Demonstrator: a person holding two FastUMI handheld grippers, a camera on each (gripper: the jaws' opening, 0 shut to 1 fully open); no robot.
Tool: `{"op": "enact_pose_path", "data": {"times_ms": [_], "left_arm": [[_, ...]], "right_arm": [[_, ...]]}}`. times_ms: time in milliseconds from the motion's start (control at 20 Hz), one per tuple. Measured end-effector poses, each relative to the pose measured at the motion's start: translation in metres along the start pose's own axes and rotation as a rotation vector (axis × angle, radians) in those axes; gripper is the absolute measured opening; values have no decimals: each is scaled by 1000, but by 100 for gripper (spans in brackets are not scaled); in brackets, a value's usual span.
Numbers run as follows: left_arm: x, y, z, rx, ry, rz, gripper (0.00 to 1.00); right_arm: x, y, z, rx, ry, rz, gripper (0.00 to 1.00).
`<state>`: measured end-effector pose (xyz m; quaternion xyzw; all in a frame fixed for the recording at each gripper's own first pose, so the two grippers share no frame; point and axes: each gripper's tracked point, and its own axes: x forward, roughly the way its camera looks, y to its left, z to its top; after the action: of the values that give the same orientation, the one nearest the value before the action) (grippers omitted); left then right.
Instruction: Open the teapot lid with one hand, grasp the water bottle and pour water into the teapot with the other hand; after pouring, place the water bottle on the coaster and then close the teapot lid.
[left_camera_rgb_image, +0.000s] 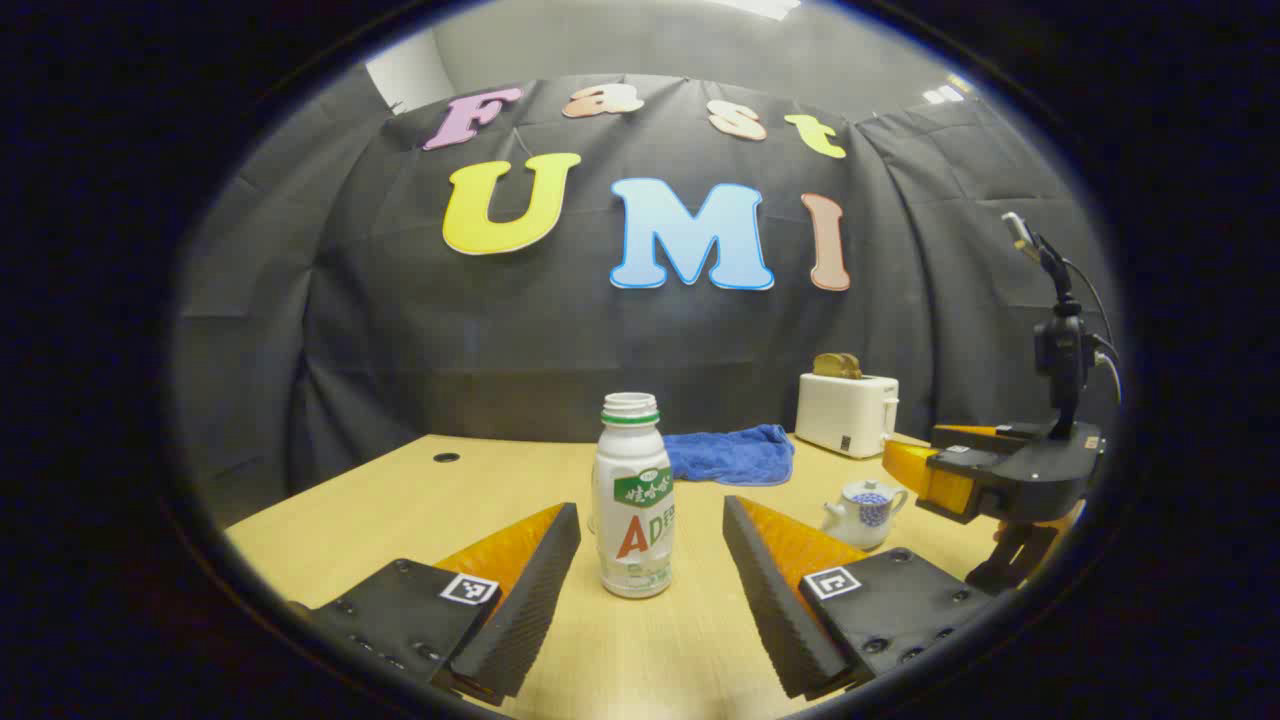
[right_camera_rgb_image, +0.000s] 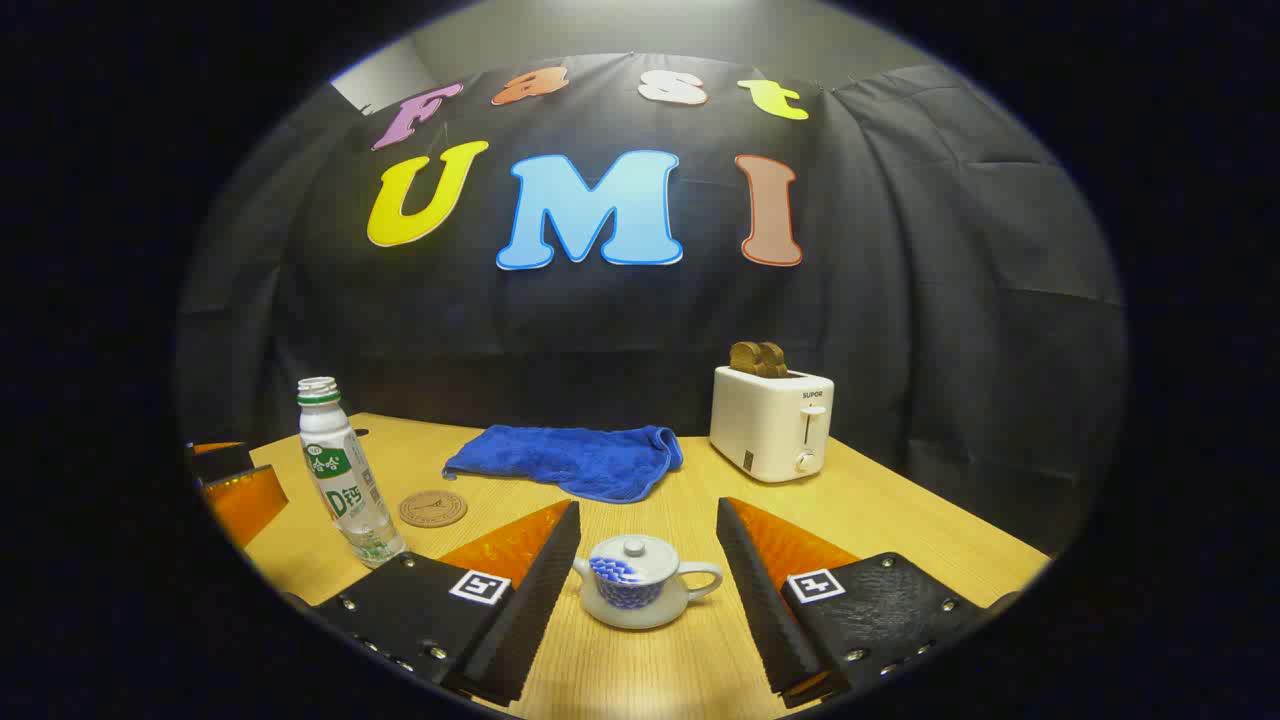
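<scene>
Left gripper view frames the water bottle (left_camera_rgb_image: 632, 497) between the spread left gripper (left_camera_rgb_image: 650, 570), while the right gripper (right_camera_rgb_image: 648, 570), likewise spread, flanks the lidded teapot (right_camera_rgb_image: 640, 592).

In the left gripper view, the water bottle (left_camera_rgb_image: 632, 495) stands upright on the table (left_camera_rgb_image: 400, 500) just ahead of the left gripper (left_camera_rgb_image: 650, 590), between its spread fingers. Behind the bottle lies a towel (left_camera_rgb_image: 732, 453); right of that stands a toaster (left_camera_rgb_image: 847, 413).

In the right gripper view, the teapot (right_camera_rgb_image: 637, 581), lid on, sits between the spread fingers of the right gripper (right_camera_rgb_image: 648, 595). Ahead and to the left lies the coaster (right_camera_rgb_image: 433, 508), with the bottle just left of it.
</scene>
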<state>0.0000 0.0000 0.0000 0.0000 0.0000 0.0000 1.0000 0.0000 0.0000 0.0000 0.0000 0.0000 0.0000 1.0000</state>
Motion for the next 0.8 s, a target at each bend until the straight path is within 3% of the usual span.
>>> {"op": "enact_pose_path", "data": {"times_ms": [50,150,200,250,500,800], "left_arm": [[-1,1,1,-1,-4,2,95],[-2,3,3,3,-6,3,95],[-3,3,5,4,-7,3,100],[-4,3,4,1,-7,1,100],[-4,-1,5,-14,-1,-15,100],[-6,-1,6,-10,0,-18,90]], "right_arm": [[4,0,-2,-5,4,-1,83],[8,-2,-3,-15,7,-23,78],[10,1,-4,-12,4,-10,58],[13,6,-3,-19,9,4,55],[29,12,-17,-56,54,25,55],[40,18,-32,-51,103,48,55]]}}
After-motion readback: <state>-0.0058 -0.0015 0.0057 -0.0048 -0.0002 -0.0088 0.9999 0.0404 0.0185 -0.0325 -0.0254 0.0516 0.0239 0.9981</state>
